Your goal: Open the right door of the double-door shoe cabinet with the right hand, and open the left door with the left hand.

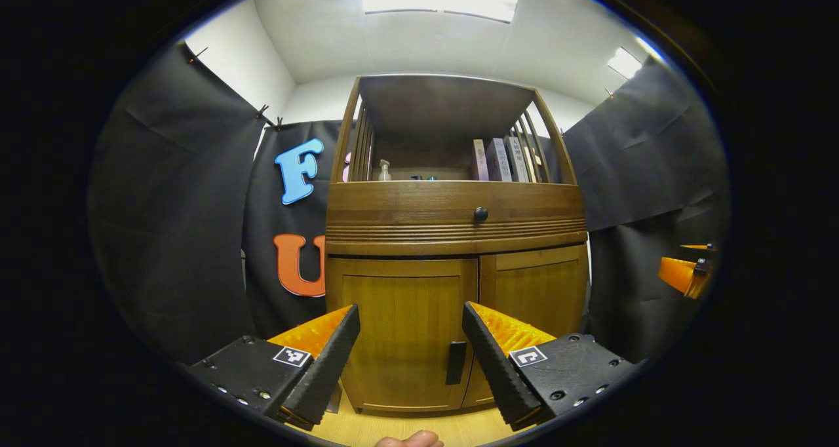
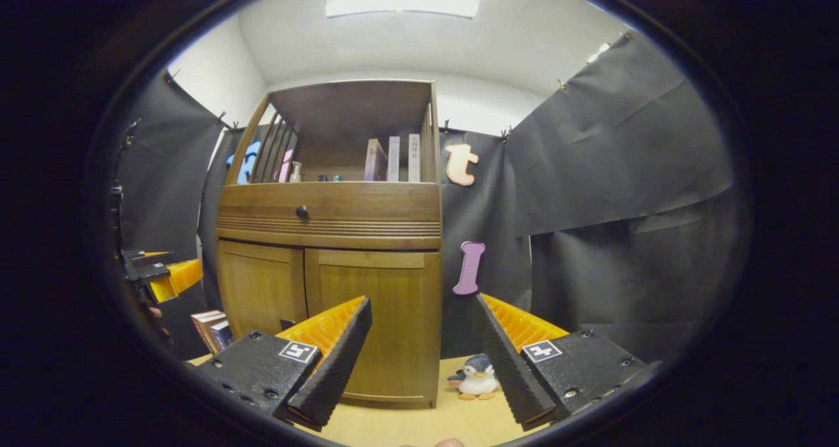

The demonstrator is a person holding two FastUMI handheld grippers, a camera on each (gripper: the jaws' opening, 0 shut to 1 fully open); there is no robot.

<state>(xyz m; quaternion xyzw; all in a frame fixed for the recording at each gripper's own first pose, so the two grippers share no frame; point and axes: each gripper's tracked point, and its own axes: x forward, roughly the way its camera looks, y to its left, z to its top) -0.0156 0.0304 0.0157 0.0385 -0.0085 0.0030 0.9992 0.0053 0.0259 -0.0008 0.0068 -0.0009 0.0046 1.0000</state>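
The wooden shoe cabinet (image 1: 452,217) stands straight ahead in the left gripper view, with both lower doors closed. Its left door (image 1: 403,329) carries a dark vertical handle (image 1: 456,363) near the centre seam, and the right door (image 1: 541,293) sits beside it. My left gripper (image 1: 411,362) is open, short of the left door, with nothing between its fingers. In the right gripper view the cabinet (image 2: 328,224) is left of centre, showing its left door (image 2: 261,293) and right door (image 2: 387,316). My right gripper (image 2: 419,368) is open, off the cabinet's right front corner. The left gripper (image 2: 164,276) appears at the far left.
A drawer with a round knob (image 1: 480,214) sits above the doors, and books (image 1: 505,160) stand on the open shelf. A penguin toy (image 2: 475,378) lies on the floor right of the cabinet. Books (image 2: 211,329) lean at its left side. Black cloth walls surround the booth.
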